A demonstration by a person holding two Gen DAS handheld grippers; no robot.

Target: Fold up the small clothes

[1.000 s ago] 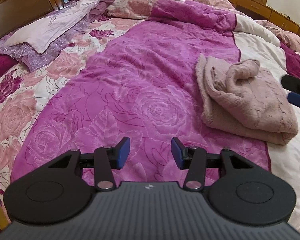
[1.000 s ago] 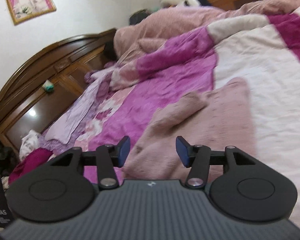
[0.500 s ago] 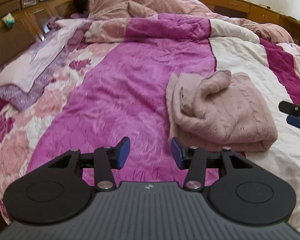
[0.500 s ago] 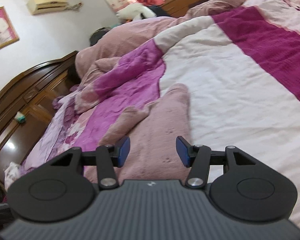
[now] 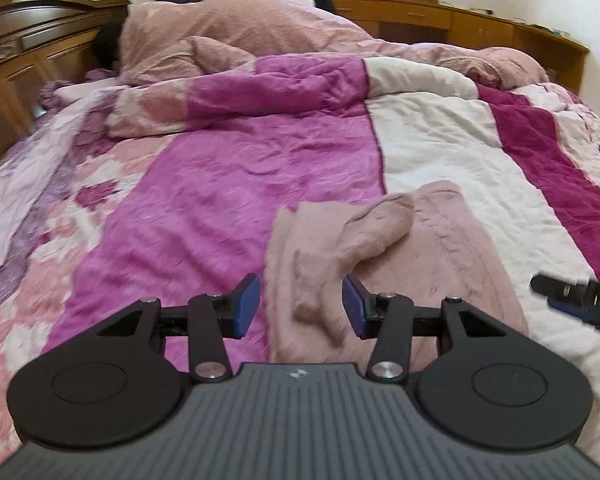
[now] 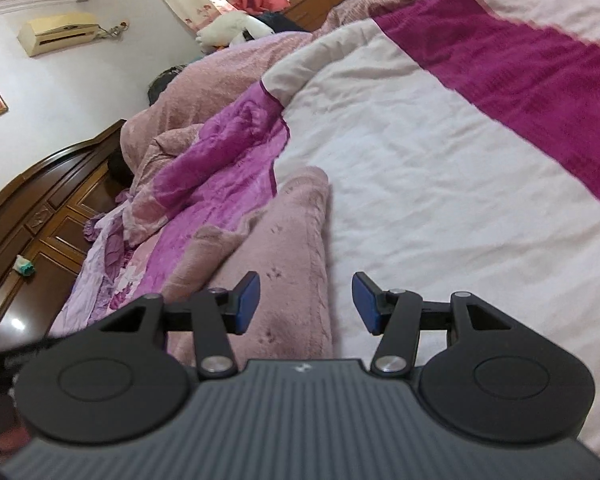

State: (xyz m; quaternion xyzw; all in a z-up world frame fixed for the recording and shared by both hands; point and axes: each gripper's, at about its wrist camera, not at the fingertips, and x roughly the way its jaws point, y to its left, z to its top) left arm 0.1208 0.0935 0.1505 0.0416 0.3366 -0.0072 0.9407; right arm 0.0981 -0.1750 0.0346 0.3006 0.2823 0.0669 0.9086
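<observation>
Pink knit: a folded sweater (image 5: pixel 432 264) lies on the quilt (image 5: pixel 228 184), across the seam where the magenta panel meets the white one, one rolled sleeve (image 5: pixel 376 228) lying on top.
Writing: none readable; only a small pale emblem (image 5: pixel 297 374) on the ribbed grey body of each tool, too small to make out.
Left gripper (image 5: pixel 301 306): fingers spread apart, holding nothing; it hangs just above the sweater's near left corner, the blue pad (image 5: pixel 247 306) of one finger over magenta quilt, the other over pink knit.
Right gripper (image 6: pixel 306 304): fingers likewise apart and empty, over the sweater's near right edge; one pad sits over the knit, the other over the white panel of the quilt. In the left view its black and blue tip (image 5: pixel 572 296) pokes in beside the sweater's right side.
Sweater from the right view (image 6: pixel 284 264): runs away from the gripper toward the headboard (image 6: pixel 40 216).
Beyond the sweater: a heaped pink blanket (image 5: pixel 236 36), a plush toy (image 6: pixel 228 28) by the window, an air conditioner (image 6: pixel 58 32) on the wall.
Left of the sweater: a lilac cloth (image 5: pixel 16 196) on the floral part of the quilt.
</observation>
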